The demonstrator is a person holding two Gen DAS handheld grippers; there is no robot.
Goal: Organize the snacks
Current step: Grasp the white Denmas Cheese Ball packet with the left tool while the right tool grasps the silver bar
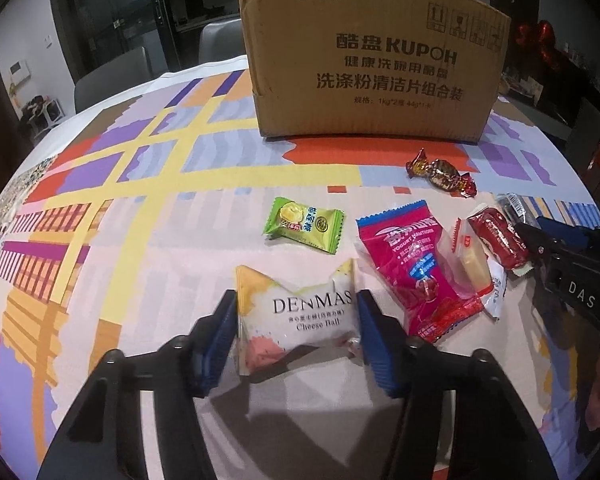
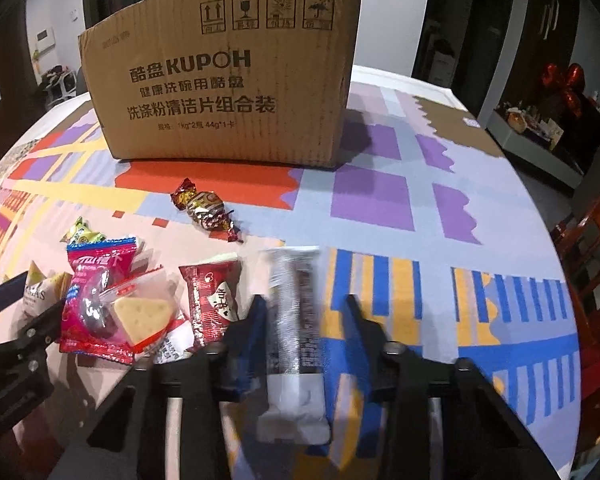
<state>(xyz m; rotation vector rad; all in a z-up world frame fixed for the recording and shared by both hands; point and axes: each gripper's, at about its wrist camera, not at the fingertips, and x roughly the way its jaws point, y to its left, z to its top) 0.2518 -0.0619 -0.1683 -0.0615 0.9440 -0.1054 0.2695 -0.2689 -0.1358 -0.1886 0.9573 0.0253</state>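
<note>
Left gripper (image 1: pixel 296 336): your blue pads pinch the white Cheese Ball packet (image 1: pixel 296 320) from both sides; it lies on the patterned tablecloth (image 1: pixel 140 240).
Right gripper (image 2: pixel 304 332): your fingers straddle the long dark-and-clear wrapped bar (image 2: pixel 294 312); the left pad touches it, the right pad's contact you cannot tell through the blur.
Beside your left fingers, to the right: pink yoghurt-hawthorn packet (image 1: pixel 412 264), with a clear wedge-shaped packet (image 1: pixel 466 256) on it, then a red packet (image 1: pixel 500 236).
Just beyond your left fingertips: green durian candy (image 1: pixel 304 224).
Farther ahead: foil-twisted candy (image 1: pixel 440 174), apart from the rest.
Farthest: upright cardboard box (image 1: pixel 372 60).
</note>
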